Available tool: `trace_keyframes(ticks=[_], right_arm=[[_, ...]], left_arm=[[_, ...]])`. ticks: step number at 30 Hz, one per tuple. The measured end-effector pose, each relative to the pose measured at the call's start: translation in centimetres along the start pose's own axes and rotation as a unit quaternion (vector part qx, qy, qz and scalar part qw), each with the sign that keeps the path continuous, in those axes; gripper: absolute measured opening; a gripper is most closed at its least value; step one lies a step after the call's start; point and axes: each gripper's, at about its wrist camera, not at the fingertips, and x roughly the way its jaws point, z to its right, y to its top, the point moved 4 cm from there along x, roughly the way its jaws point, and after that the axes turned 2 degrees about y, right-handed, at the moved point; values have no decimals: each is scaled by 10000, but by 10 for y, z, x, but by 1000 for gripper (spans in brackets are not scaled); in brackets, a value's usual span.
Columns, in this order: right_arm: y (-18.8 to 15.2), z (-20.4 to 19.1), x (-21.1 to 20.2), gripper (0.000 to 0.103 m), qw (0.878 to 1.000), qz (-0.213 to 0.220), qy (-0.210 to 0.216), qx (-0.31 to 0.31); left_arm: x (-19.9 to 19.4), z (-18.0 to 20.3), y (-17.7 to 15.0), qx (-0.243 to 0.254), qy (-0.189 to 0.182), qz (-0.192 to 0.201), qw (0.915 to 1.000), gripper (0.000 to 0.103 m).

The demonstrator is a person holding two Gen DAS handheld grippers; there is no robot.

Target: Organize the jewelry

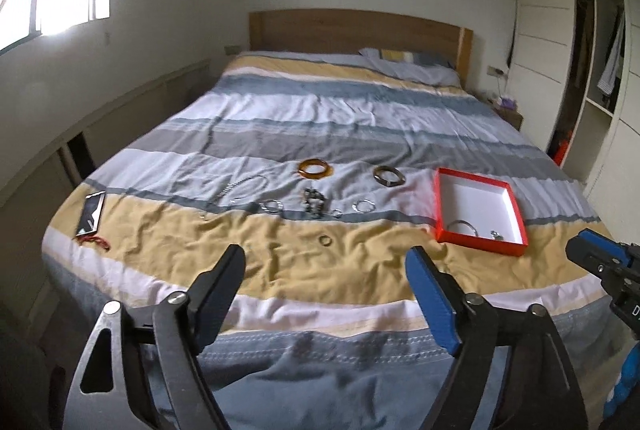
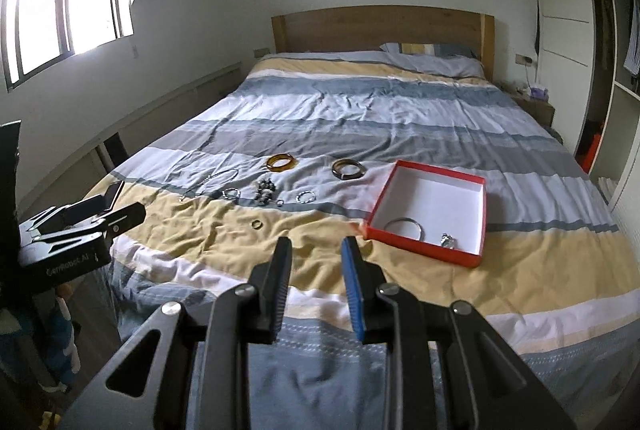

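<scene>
Jewelry lies on the striped bedspread: an amber bangle (image 1: pixel 315 167) (image 2: pixel 282 162), a dark bangle (image 1: pixel 389 175) (image 2: pixel 348 169), a bead bracelet (image 1: pixel 314 203) (image 2: pixel 265 191), silver rings (image 1: pixel 273 206) (image 2: pixel 305 196), a chain (image 1: pixel 244 184) and a small ring (image 1: pixel 325 240) (image 2: pixel 256 224). A red box (image 1: pixel 442 203) (image 2: pixel 420 244) with a white inside holds a silver bangle (image 2: pixel 404 224) and a small silver piece (image 2: pixel 447 240). My left gripper (image 1: pixel 325 258) is open and empty over the bed's foot. My right gripper (image 2: pixel 316 248) is open, narrower, and empty, left of the box.
A phone (image 1: pixel 91 217) with a red cord lies at the bed's left edge. A wooden headboard (image 1: pixel 352 29) and pillow stand at the far end. A wardrobe (image 1: pixel 560 49) is on the right, a low ledge and window on the left.
</scene>
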Motion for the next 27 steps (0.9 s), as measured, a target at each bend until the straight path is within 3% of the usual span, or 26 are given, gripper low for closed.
trace_keyframes(ticks=[5, 14, 27], right_arm=[[-2, -12, -3, 38, 9999, 83, -48, 47], [-7, -28, 2, 39, 10000, 35, 11, -77], [-7, -33, 27, 39, 9999, -93, 98, -42]], left_arm=[[-15, -14, -7, -82, 200, 231, 9995, 85], [-25, -22, -12, -119, 279, 458, 9985, 85], [-21, -19, -13, -64, 235, 423, 9988, 88]])
